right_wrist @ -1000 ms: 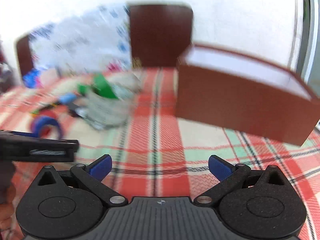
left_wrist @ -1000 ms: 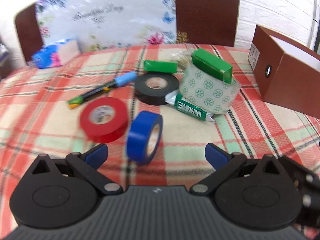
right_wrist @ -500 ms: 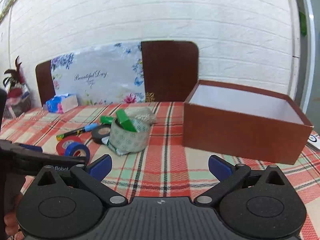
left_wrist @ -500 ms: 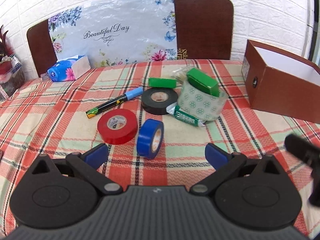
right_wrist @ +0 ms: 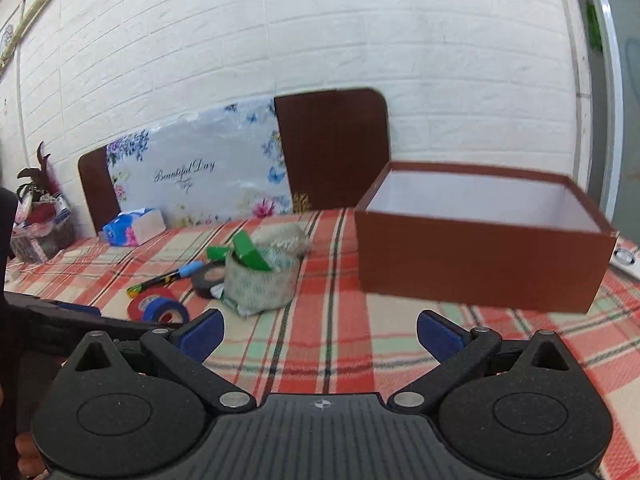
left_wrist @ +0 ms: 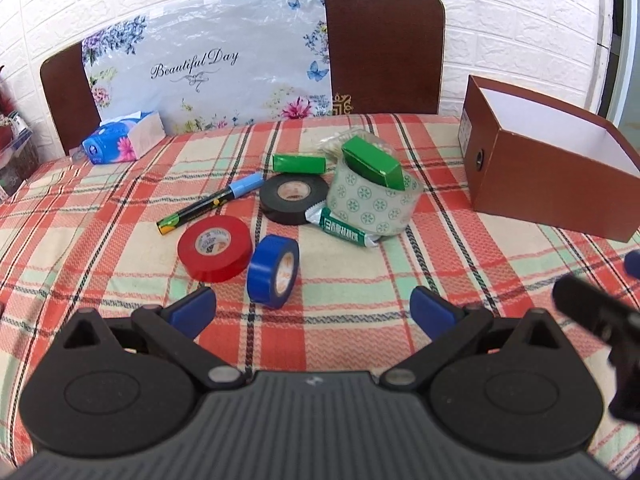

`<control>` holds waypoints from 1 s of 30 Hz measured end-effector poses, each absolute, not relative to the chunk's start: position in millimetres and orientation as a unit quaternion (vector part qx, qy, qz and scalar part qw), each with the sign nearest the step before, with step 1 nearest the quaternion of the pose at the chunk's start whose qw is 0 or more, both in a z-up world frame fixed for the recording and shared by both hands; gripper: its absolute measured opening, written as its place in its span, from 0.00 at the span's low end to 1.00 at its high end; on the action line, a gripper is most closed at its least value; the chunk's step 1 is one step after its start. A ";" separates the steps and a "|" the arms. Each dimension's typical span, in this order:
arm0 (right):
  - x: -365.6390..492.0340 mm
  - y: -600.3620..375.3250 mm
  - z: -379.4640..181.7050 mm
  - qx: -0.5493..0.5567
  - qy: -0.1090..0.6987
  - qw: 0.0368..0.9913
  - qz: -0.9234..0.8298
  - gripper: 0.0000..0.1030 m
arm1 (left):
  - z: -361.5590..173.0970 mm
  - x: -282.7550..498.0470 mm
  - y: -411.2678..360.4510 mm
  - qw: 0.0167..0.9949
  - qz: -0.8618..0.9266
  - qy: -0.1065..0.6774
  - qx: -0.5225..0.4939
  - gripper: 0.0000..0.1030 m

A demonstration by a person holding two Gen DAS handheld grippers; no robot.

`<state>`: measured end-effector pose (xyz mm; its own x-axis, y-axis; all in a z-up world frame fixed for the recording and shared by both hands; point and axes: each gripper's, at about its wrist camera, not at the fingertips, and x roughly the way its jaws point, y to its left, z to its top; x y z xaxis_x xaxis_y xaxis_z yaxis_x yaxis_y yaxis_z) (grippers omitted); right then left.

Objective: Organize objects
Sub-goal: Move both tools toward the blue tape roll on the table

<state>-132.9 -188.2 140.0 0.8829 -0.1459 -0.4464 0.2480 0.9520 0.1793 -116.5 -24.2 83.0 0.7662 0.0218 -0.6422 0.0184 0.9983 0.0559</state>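
In the left wrist view, the left gripper (left_wrist: 312, 306) hovers over the near part of the table (left_wrist: 400, 280), its blue-tipped fingers spread wide apart with nothing between them. Just beyond the fingers stands a blue tape roll (left_wrist: 273, 271) on its edge, touching or nearly touching a red tape roll (left_wrist: 215, 248) that lies flat to its left. Farther off lie a black tape roll (left_wrist: 293, 198) and a black marker with a blue cap (left_wrist: 211, 209), which runs diagonally to the left. Right of the black roll sits a wide patterned tape roll (left_wrist: 374, 206) with a green box (left_wrist: 373, 163) tilted into its core and a green-and-white packet (left_wrist: 344, 228) against its near side. A second green box (left_wrist: 298, 163) lies flat behind the black roll. An open brown box (left_wrist: 548, 196) stands at the far right, well apart from the clutter. A tissue pack (left_wrist: 124, 142) rests at the far left.

In the right wrist view, the right gripper (right_wrist: 319, 338) also has its fingers wide apart and empty, above the table's checked cloth. The brown box (right_wrist: 480, 258) is ahead to the right, white inside; the tape rolls cluster ahead to the left.
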 end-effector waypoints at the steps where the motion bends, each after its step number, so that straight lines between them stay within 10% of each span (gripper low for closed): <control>1: -134.6 -187.0 139.9 0.116 0.223 0.963 -0.099 0.99 | 82.6 -116.9 -23.9 0.937 -0.001 0.347 0.027 1.00; 13: -205.6 -192.8 159.8 0.170 0.112 0.977 -0.061 0.99 | 87.8 -144.5 -30.1 0.933 -0.023 0.356 0.043 1.00; 30: -136.7 -206.5 160.1 0.094 0.189 0.976 -0.047 0.99 | 93.4 -122.0 -25.4 0.926 0.051 0.358 0.109 1.00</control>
<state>-136.7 -206.5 160.1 0.9239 -0.0557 -0.3785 0.1271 0.9778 0.1665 -122.0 -25.4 93.4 0.7386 0.1728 -0.6517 -0.0168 0.9710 0.2384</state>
